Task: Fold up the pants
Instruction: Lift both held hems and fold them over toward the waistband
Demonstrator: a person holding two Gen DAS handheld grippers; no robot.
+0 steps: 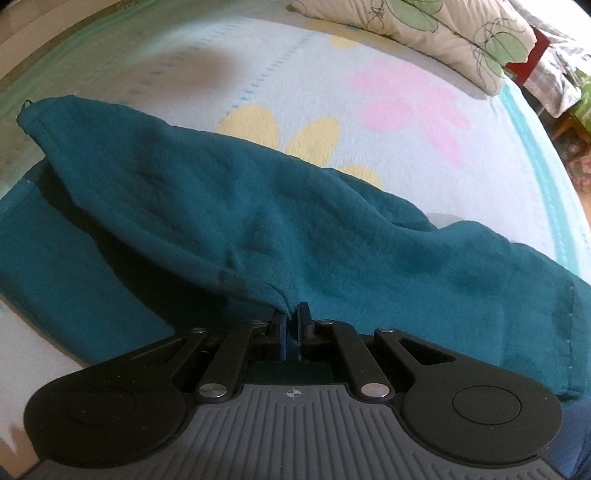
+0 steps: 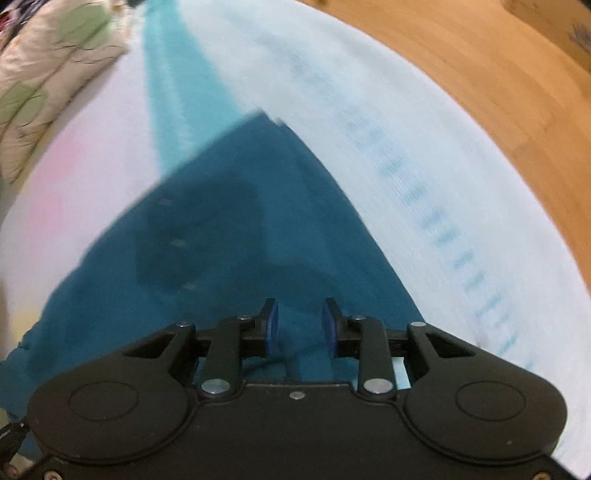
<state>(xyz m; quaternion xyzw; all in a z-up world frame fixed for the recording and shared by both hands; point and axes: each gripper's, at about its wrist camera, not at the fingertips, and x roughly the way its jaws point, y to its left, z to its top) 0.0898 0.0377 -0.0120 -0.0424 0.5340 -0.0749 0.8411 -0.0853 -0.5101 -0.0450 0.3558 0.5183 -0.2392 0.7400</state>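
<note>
Teal pants (image 1: 258, 221) lie across a pale bedspread with flower prints (image 1: 406, 99). My left gripper (image 1: 292, 314) is shut on a fold of the teal fabric and lifts it, so one leg drapes over the other leg at the lower left. In the right wrist view the pants (image 2: 229, 229) spread flat under my right gripper (image 2: 299, 317), whose jaws stand apart just above the cloth with nothing clamped. That view is motion-blurred.
A quilted pillow with green leaf prints (image 1: 443, 33) lies at the head of the bed and shows in the right wrist view (image 2: 44, 74). Wooden floor (image 2: 480, 74) lies beyond the bed edge. Cluttered items (image 1: 554, 85) stand at the far right.
</note>
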